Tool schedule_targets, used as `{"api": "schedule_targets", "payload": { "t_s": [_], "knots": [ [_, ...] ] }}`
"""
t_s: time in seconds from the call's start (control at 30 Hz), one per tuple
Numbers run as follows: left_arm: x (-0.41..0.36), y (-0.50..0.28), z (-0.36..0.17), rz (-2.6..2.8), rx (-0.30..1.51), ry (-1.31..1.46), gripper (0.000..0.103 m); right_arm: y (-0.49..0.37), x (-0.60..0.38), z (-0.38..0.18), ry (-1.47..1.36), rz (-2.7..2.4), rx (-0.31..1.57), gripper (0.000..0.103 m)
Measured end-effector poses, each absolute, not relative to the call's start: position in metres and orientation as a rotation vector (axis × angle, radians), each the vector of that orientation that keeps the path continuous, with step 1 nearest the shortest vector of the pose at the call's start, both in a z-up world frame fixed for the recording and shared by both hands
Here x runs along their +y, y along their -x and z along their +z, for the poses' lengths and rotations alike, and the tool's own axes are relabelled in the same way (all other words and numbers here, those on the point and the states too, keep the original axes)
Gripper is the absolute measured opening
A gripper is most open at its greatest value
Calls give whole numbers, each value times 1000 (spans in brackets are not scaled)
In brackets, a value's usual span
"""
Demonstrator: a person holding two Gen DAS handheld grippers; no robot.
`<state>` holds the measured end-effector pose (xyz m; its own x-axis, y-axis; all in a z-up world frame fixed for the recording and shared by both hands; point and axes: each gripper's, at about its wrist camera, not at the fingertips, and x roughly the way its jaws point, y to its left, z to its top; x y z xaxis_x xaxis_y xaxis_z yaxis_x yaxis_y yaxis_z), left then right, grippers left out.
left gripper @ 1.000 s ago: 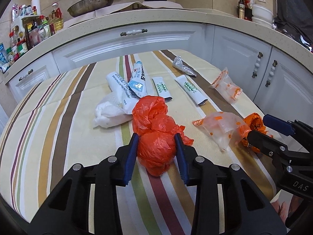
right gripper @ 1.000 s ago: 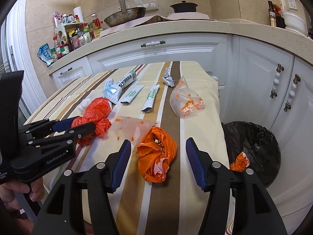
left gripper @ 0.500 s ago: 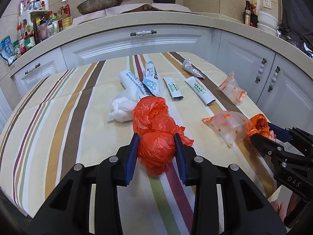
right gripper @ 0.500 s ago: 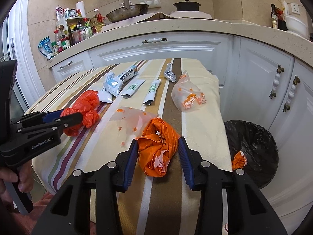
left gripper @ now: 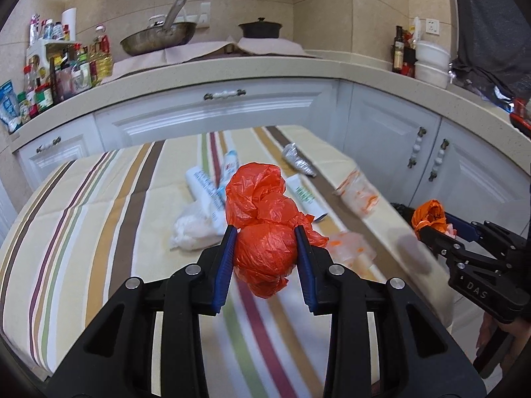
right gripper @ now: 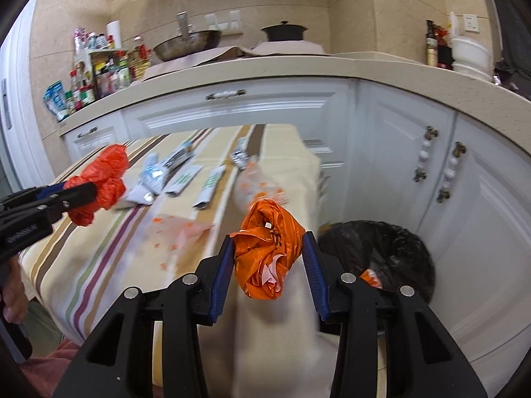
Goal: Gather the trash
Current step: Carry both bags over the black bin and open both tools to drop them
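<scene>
Trash lies scattered over the striped-cloth desk (left gripper: 99, 219), beside a black-lined round bin (right gripper: 398, 248) on the floor off its right edge. The left gripper (left gripper: 265, 252) has its fingers clamped on a crumpled red plastic bag (left gripper: 262, 232), lifted above the desk's middle. The right gripper (right gripper: 268, 258) pinches a smaller crumpled orange plastic bag (right gripper: 268, 242) near the right edge. Both look light, soft and springy; gripping the bulk holds best.
</scene>
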<state>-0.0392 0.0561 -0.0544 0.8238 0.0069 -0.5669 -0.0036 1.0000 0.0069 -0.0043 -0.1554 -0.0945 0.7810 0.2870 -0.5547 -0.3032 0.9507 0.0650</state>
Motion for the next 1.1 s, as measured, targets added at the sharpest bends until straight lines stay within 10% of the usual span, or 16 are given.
{"api": "schedule_targets", "payload": {
  "t_s": [1.1],
  "knots": [
    [-157,-93,-82,-274,691,-154,35,-82,-302,-113,-77,60,602,49]
  ]
}}
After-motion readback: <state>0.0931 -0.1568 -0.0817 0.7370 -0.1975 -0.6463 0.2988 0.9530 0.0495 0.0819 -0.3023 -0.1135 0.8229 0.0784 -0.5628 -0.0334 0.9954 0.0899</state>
